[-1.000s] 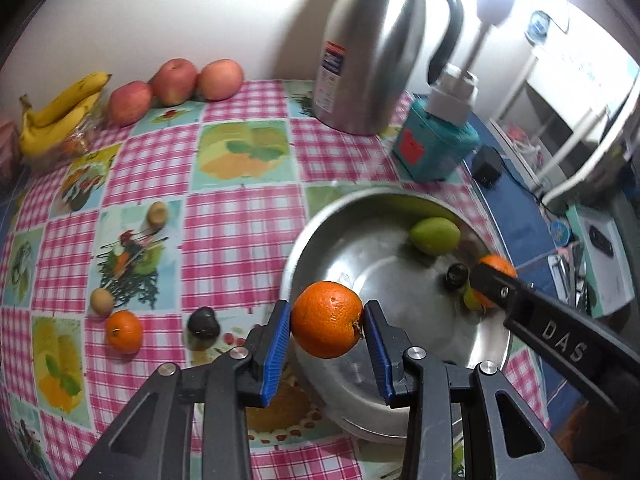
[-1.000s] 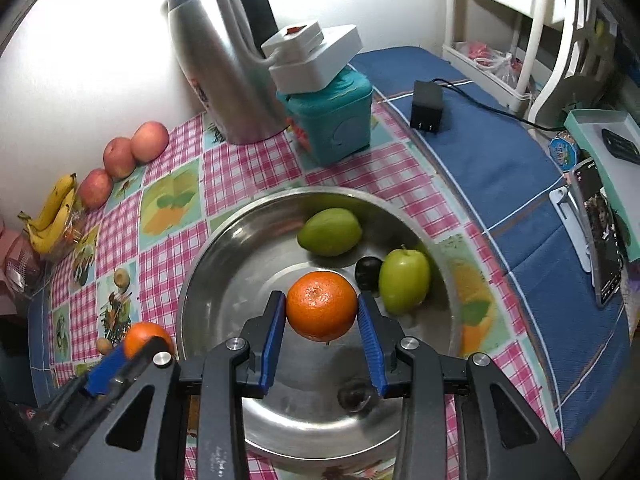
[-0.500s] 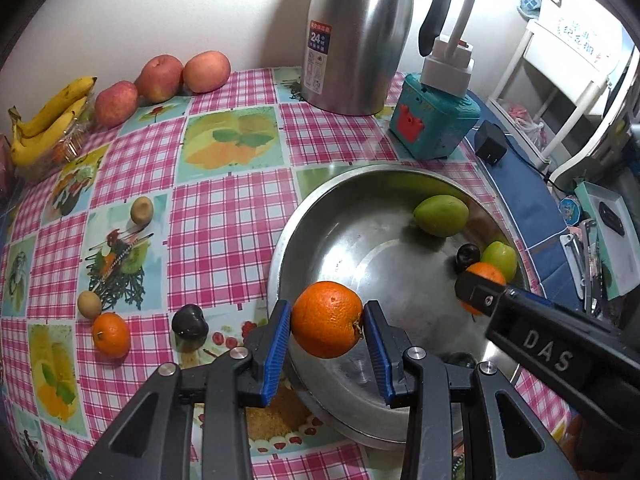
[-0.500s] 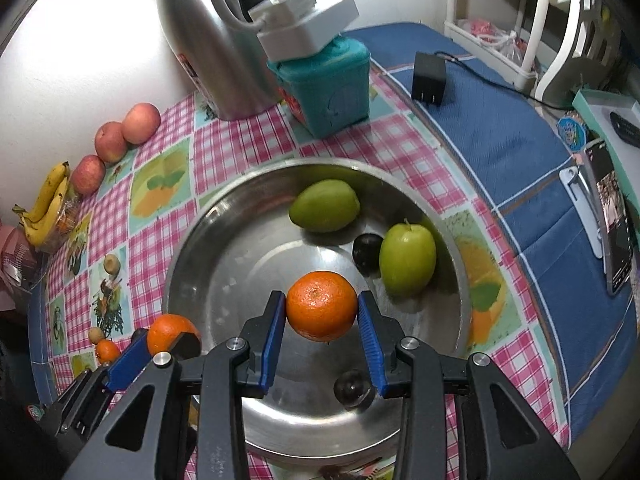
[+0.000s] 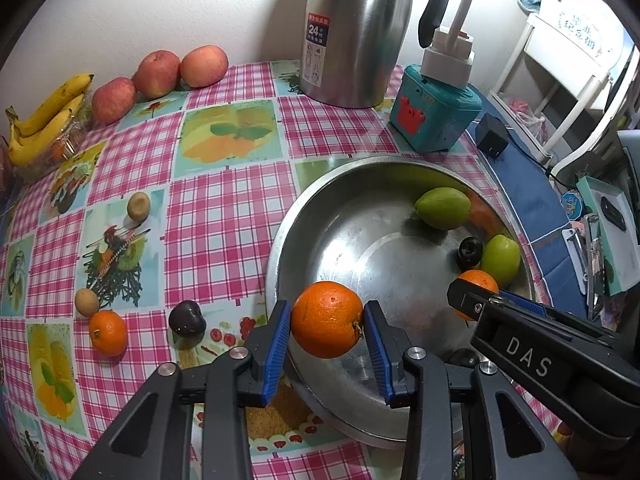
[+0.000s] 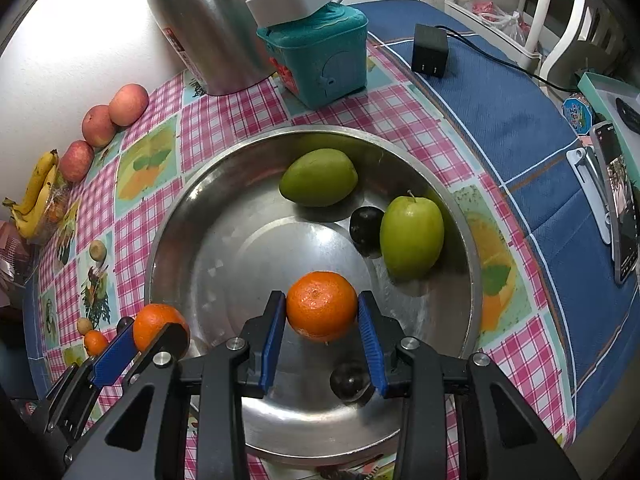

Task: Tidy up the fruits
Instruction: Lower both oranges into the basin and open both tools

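Left wrist view: the left claw (image 5: pixel 327 322) is gripping an orange (image 5: pixel 327 319) over the near rim of the steel bowl (image 5: pixel 288 224), its stem end facing the right pad. Right wrist view: the right claw (image 6: pixel 322 322) is clamping a mandarin (image 6: pixel 321 306) above the bowl's floor, stem end facing the camera. Both fruits are round, showing no long axis.
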`<state>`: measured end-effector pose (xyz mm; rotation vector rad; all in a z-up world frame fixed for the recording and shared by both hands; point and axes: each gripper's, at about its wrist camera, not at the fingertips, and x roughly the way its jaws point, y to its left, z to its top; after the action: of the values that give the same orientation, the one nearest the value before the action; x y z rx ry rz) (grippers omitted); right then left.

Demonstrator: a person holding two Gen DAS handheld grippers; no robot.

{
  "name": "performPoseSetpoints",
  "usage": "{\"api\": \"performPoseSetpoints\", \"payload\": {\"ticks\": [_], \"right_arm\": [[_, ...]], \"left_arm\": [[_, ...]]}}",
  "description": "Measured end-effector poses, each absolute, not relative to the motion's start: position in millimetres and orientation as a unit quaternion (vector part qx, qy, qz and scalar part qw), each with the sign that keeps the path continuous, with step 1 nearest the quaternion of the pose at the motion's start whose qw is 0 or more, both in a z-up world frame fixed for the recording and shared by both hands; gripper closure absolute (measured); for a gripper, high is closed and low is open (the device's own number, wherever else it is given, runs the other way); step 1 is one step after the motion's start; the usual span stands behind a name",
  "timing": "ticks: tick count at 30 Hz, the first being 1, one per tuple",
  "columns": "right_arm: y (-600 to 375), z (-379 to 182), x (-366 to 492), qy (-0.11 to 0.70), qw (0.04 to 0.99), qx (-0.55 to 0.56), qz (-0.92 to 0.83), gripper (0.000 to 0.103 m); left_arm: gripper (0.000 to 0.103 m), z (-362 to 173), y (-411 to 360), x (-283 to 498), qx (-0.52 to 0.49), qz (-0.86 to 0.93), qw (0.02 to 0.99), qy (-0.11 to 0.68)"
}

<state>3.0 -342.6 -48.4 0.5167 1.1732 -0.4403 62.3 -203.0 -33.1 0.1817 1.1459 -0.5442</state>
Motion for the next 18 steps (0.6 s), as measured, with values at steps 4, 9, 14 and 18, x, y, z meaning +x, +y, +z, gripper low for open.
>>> {"api": "performPoseSetpoints", "payload": {"ticks": [4, 9, 14, 18], "right_arm": [[-343, -47, 3, 0.542, 0.780, 0.239, -0.203, 0.064], [-343, -47, 4, 0.543, 0.780, 0.237, -0.202, 0.064], [-344, -44, 3, 0.541, 0.781, 0.240, -0.201, 0.064], [-345, -38, 3, 0.537, 0.784, 0.236, -0.203, 0.063]], "left_arm": [[0.063, -33, -204, 62, 0.086, -0.253, 0.802, 0.535], [0.063, -32, -203, 62, 0.084, -0.252, 0.801, 0.536], [0.060, -31, -203, 62, 0.087, -0.256, 0.800, 0.535], [0.053, -26, -203, 61, 0.086, -0.256, 0.805, 0.529]]}}
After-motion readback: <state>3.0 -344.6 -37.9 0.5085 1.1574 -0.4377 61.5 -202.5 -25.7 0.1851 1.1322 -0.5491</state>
